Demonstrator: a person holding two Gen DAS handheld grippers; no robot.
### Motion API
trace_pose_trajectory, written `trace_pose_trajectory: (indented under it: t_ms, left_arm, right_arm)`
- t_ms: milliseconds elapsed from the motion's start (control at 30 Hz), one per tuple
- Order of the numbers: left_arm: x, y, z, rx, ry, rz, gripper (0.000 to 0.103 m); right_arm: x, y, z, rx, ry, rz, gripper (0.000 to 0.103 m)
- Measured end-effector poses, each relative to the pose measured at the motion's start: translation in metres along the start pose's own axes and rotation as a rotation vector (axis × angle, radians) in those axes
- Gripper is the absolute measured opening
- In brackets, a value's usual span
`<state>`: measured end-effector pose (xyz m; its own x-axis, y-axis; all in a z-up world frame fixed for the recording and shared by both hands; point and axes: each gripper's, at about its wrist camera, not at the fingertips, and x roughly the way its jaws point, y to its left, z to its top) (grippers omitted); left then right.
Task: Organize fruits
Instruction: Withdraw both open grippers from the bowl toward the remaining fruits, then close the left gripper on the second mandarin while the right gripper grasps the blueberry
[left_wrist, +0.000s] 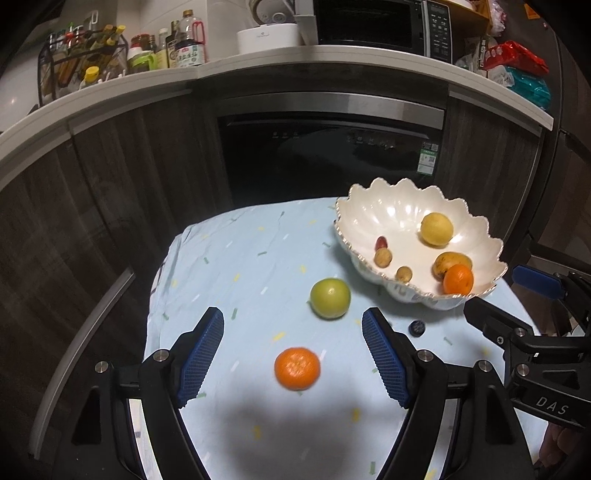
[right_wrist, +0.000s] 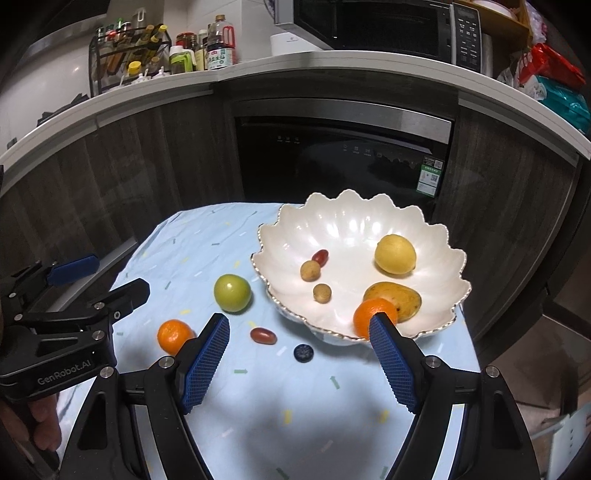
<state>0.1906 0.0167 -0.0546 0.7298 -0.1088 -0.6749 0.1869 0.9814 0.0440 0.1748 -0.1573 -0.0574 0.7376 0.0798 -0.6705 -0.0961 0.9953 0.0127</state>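
On the blue cloth (right_wrist: 332, 406), only the right wrist view shows the red date (right_wrist: 263, 335).

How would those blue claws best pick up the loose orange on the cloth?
Grip the orange across its widest middle, coming down from above. It sits alone on the tablecloth, round and free on both sides, already between the open left gripper fingers.

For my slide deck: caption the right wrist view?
Open right claw above cloth with four loose fruits; white bowl holds six.
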Motion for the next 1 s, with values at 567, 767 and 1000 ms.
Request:
trace_pose_trajectory:
  t_ms: [567,767,1000]
  left_arm:
    - [0.037,0.010,-0.040,-0.041,0.055,0.023,0.077]
    - [0.054,0.006,-0.047,-0.035,0.080,0.012,0.077]
    - [0.072,0.003,-0.051,-0.029,0.108,-0.001,0.076]
  right_arm:
    - [0.038,0.008,-0.031,-0.032,0.031,0.001,0.077]
    - [0.056,0.006,-0.039,-0.035,0.064,0.010,0.072]
    - [0.075,0.003,-0.043,-0.032,0.098,0.015,0.062]
